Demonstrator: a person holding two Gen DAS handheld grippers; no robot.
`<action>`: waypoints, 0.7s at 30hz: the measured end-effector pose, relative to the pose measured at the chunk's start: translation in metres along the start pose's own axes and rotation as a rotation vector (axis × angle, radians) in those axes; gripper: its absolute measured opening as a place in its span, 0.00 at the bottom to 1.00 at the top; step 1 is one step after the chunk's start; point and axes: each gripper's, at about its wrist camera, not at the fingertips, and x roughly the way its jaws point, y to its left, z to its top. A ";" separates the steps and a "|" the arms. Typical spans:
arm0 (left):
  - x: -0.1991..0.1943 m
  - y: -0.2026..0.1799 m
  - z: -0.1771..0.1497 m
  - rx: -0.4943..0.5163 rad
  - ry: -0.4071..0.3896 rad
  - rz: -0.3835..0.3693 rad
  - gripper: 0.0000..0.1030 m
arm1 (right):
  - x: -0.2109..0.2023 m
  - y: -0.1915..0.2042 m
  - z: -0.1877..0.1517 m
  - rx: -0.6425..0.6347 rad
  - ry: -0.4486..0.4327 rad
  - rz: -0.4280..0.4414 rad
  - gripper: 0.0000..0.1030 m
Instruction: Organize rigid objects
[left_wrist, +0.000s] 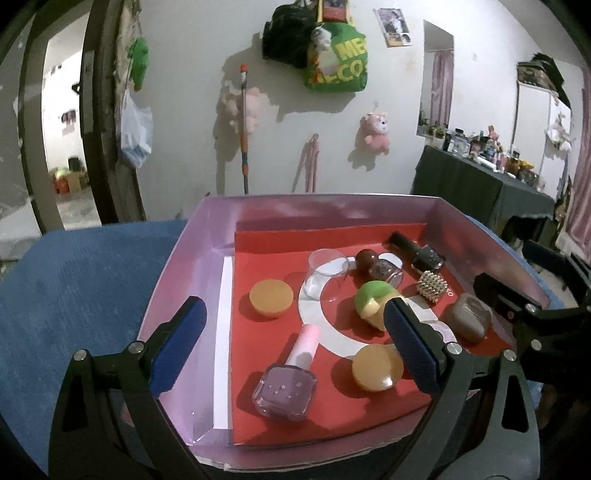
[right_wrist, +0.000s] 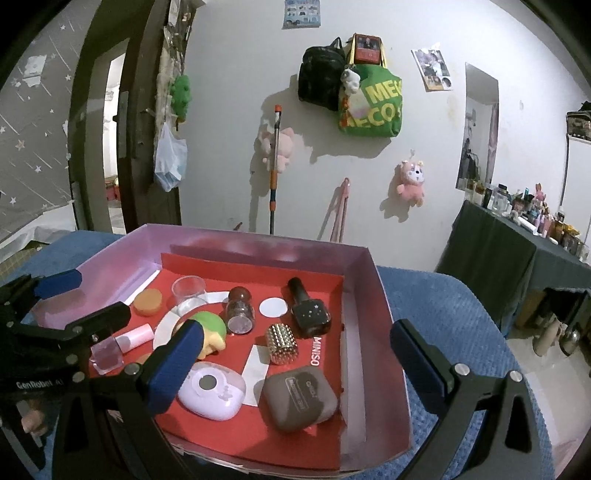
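Two orange lids (left_wrist: 271, 297), three polish bottles (left_wrist: 286, 384)

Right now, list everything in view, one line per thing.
box: 1, pink walls, red liner, on blue cloth
orange caps: 2, left and near-centre of box
pink-capped nail polish: 1, lilac, lying near front left
black nail polish: 1, lying at back right
glitter jar: 1, brown lid, box centre
clear cup: 1, back of box
green-capped toy: 1, green and yellow, centre
studded cylinder: 1, gold, right of centre
brown earbud case: 1, front right
lilac case: 1, front
left gripper: open, over box
right gripper: open, over box
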 end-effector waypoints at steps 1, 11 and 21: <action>0.001 0.002 0.000 -0.008 0.006 0.001 0.95 | 0.001 0.000 -0.001 0.003 0.004 0.001 1.00; 0.003 0.005 -0.001 -0.016 0.014 0.000 0.95 | 0.014 -0.005 -0.008 0.036 0.059 -0.005 1.00; 0.005 0.001 -0.001 -0.001 0.029 0.019 0.95 | 0.017 0.000 -0.008 0.009 0.063 -0.005 1.00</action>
